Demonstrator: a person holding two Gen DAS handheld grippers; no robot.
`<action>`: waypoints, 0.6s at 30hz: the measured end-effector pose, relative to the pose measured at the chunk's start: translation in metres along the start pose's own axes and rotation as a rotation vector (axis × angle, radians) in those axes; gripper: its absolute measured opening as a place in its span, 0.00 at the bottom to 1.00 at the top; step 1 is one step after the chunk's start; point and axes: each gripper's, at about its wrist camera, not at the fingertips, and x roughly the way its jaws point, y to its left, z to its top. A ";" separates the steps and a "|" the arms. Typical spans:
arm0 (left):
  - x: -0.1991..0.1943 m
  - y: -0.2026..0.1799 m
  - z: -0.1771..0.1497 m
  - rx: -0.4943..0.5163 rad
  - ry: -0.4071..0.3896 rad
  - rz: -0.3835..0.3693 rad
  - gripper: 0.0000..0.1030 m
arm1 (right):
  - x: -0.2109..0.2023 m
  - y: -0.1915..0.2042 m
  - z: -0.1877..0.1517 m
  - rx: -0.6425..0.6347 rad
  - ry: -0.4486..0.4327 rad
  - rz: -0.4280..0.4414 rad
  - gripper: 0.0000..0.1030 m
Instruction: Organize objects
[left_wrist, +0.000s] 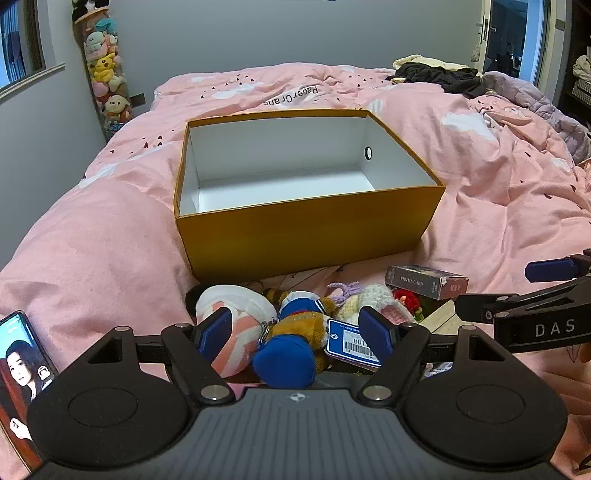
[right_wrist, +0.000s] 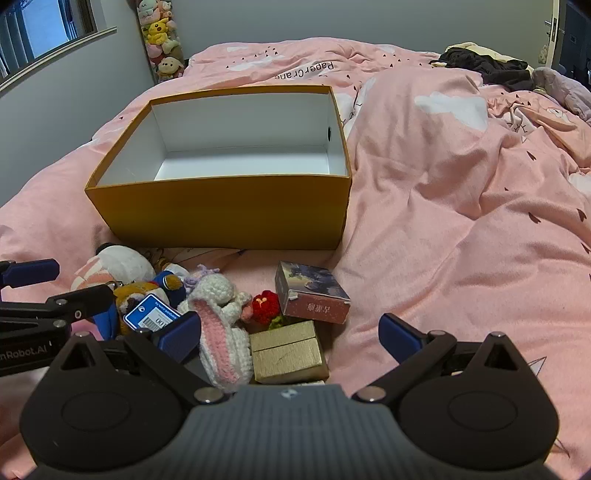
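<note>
An open yellow box (left_wrist: 310, 236) with a white, bare inside stands on the pink bed; it also shows in the right wrist view (right_wrist: 221, 218). In front of it lies a pile: a white and pink plush (left_wrist: 236, 314), a brown and blue plush (left_wrist: 295, 343) with a blue tag (left_wrist: 351, 341), a crocheted bunny (right_wrist: 218, 314), a red crochet flower (right_wrist: 264, 304), a photo card box (right_wrist: 310, 295) and a gold box (right_wrist: 288, 350). My left gripper (left_wrist: 299, 330) is open, its fingers on either side of the brown and blue plush. My right gripper (right_wrist: 291, 334) is open over the bunny and gold box.
A phone (left_wrist: 22, 365) with a lit screen lies at the left on the pink duvet (right_wrist: 461, 206). Dark clothes (left_wrist: 439, 75) lie at the far right of the bed. A column of plush toys (left_wrist: 105, 74) hangs on the wall at the left.
</note>
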 end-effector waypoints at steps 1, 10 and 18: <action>0.000 -0.001 0.000 0.000 0.000 0.000 0.87 | 0.000 0.000 0.000 0.000 0.000 0.000 0.99; 0.000 0.000 0.000 -0.003 0.001 -0.007 0.86 | 0.003 0.000 0.000 0.002 0.010 0.002 0.99; -0.004 0.001 0.001 0.007 -0.020 -0.057 0.73 | 0.004 0.000 0.000 0.001 0.018 0.012 0.99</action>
